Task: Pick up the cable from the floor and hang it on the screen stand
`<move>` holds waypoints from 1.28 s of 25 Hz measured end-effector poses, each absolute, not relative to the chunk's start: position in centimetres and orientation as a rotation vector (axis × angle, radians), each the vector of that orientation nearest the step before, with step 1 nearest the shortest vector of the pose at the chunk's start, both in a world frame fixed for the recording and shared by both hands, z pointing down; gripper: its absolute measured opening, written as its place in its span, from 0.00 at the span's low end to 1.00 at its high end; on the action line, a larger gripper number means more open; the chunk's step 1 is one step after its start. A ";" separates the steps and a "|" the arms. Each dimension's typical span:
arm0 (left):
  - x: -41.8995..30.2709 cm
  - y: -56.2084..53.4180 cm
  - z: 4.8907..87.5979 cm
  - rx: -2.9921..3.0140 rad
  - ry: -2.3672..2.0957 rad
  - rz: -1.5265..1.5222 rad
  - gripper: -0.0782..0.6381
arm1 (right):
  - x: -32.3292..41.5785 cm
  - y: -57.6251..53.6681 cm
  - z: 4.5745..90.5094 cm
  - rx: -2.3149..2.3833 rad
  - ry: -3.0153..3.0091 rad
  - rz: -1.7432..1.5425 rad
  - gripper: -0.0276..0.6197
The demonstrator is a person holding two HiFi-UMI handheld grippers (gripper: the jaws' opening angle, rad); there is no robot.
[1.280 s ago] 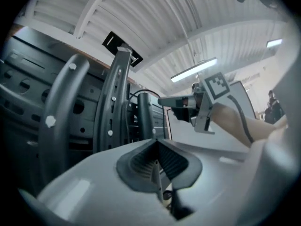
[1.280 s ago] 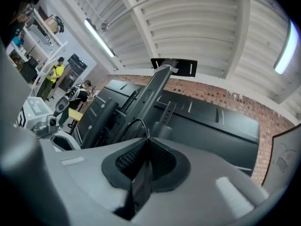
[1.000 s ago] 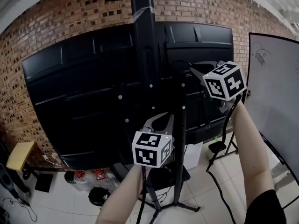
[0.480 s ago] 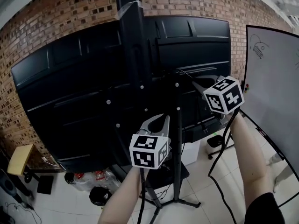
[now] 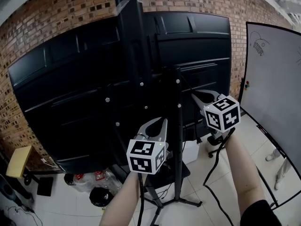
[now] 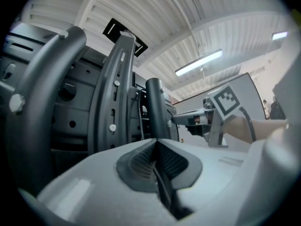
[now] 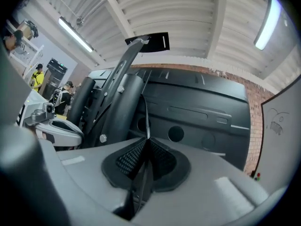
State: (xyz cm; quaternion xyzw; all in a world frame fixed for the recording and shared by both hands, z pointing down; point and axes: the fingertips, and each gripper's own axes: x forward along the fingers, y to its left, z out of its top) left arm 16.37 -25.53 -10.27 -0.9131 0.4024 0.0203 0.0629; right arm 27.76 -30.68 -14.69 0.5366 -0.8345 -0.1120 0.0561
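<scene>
A thin black cable [image 5: 214, 160] hangs from my right gripper [image 5: 194, 96], which is shut on it. From the tips the cable [image 7: 146, 119] runs up to the top of the screen stand's black pole [image 5: 179, 126]. My left gripper [image 5: 160, 122] is lower, just left of that pole, and shut on another stretch of the cable [image 6: 162, 192]; a strand drops below it toward the floor. In the left gripper view the left gripper [image 6: 155, 140] faces the stand's column, and the right gripper [image 7: 146, 139] faces the screen's black back [image 5: 70, 93].
A whiteboard [image 5: 273, 93] stands close at the right. On the tiled floor under the screen lie plastic bottles [image 5: 94, 177], a black bag [image 5: 99, 197] and a yellow stool [image 5: 19, 157]. The stand's legs [image 5: 181, 202] spread out below. People [image 7: 37, 76] stand far off.
My right gripper has come down and slightly left, drawing the cable down from the top of the pole. The left gripper has barely moved. Both stay shut.
</scene>
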 end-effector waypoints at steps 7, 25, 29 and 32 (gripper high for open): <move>14.7 -21.5 -8.8 -2.696 1.134 0.059 0.12 | 28.3 -27.9 -12.9 1.809 -2.561 -0.420 0.10; 3.7 -14.9 -2.9 -2.551 1.299 0.118 0.12 | 21.1 -18.9 0.2 1.953 -2.594 -0.461 0.06; 1.0 -12.3 -1.1 -2.533 1.322 0.113 0.12 | 17.4 -15.6 1.7 1.881 -2.698 -0.466 0.06; -0.2 -11.2 1.8 -2.569 1.375 0.132 0.12 | 15.6 -13.3 3.0 1.835 -2.758 -0.426 0.06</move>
